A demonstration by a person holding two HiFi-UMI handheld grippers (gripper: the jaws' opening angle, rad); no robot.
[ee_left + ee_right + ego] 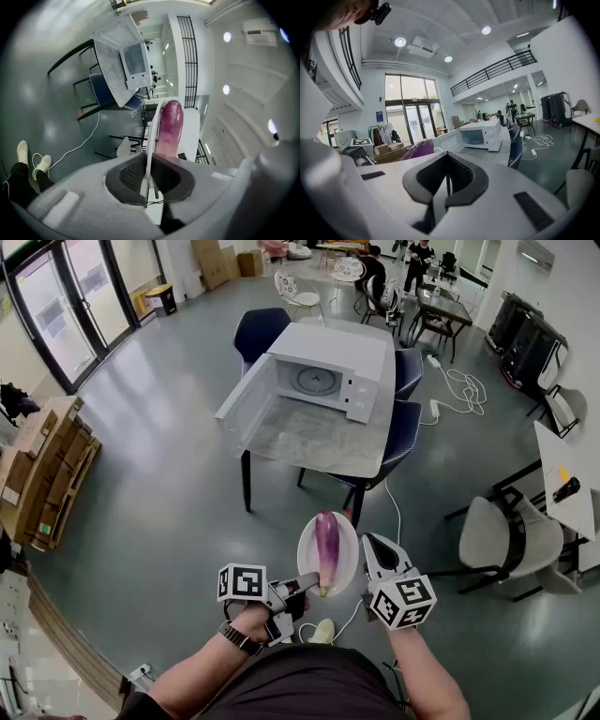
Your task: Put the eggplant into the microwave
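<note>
A purple eggplant (326,540) lies lengthwise on a white plate (349,551) that hangs in the air in front of me. My left gripper (306,584) is shut on the plate's near rim (151,136), and the eggplant (169,125) rests just beyond the pads. My right gripper (369,543) is shut with nothing in it, just right of the plate; from it the eggplant (417,149) shows at the left. The white microwave (330,377) stands on a table (319,439) ahead, its door (246,409) swung open to the left.
Dark blue chairs (403,432) surround the microwave table. A white cable (461,388) trails on the grey floor to the right. Cardboard boxes (42,474) are stacked at the left. Another chair (502,531) and a table corner (567,474) stand at the right.
</note>
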